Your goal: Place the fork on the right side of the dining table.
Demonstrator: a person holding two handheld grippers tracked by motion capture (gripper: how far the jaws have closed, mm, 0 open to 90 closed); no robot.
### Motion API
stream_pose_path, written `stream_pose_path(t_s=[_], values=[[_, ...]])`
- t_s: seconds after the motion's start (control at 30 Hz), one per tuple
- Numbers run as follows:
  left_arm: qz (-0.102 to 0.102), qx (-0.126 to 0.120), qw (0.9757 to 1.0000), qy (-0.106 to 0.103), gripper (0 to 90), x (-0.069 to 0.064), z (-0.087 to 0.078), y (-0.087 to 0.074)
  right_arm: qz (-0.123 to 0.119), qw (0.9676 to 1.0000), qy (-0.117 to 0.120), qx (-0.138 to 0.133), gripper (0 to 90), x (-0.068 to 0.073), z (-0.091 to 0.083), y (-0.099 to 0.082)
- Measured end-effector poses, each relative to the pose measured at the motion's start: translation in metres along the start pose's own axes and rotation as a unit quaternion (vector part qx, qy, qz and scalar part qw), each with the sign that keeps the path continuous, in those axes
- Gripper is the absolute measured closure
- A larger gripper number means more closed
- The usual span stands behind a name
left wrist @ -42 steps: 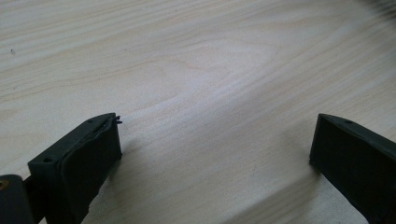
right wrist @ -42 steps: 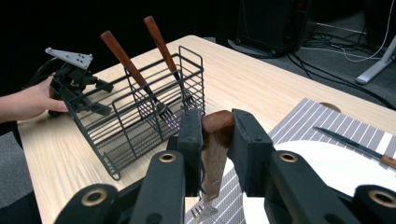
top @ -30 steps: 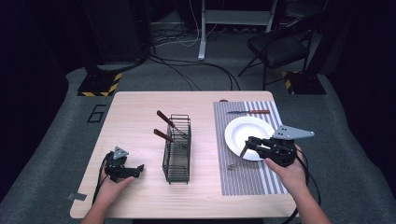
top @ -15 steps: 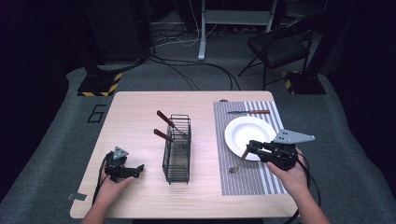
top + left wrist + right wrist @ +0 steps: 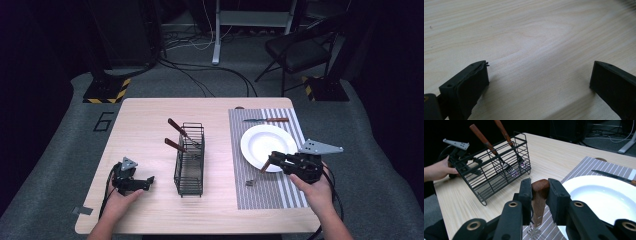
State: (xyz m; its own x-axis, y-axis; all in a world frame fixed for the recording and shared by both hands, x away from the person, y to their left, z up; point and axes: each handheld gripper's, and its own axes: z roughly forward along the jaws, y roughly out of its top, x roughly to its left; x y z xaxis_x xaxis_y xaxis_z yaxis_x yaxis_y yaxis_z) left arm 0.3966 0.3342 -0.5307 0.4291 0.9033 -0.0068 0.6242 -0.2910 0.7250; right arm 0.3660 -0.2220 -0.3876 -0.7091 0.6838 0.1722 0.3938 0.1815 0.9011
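Landmark: wire basket (image 5: 190, 159), mid-table, holding two wooden-handled utensils (image 5: 176, 135) leaning out toward its left.

Right gripper (image 5: 539, 195): jaws clamped on the wooden handle of a fork (image 5: 537, 206), tines pointing down at the striped placemat (image 5: 265, 192). Located right of the basket, at the near edge of the white plate (image 5: 267, 145).

Knife (image 5: 266, 120): on the placemat, beyond the plate, right of the basket.

Left gripper (image 5: 134, 182): left of the basket, low over bare tabletop (image 5: 536, 37), jaws wide apart, holding nothing.
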Motion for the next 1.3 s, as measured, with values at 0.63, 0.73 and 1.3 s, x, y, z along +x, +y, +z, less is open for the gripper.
stream_pose_path(t_s=[0.63, 0.73, 1.3], values=[[0.000, 0.002, 1.0000, -0.001, 1.7, 0.000, 0.000, 0.000, 0.087, 0.9944, -0.057, -0.018, 73.7, -0.017, -0.013, -0.023], [0.000, 0.002, 1.0000, -0.001, 1.7, 0.000, 0.000, 0.000, 0.093, 0.9933, -0.067, -0.018, 73.6, -0.018, -0.014, -0.025], [-0.001, 0.003, 1.0000, -0.001, 1.7, 0.000, -0.001, 0.000, 0.131, 0.9864, -0.097, -0.021, 73.7, -0.032, -0.018, -0.041]])
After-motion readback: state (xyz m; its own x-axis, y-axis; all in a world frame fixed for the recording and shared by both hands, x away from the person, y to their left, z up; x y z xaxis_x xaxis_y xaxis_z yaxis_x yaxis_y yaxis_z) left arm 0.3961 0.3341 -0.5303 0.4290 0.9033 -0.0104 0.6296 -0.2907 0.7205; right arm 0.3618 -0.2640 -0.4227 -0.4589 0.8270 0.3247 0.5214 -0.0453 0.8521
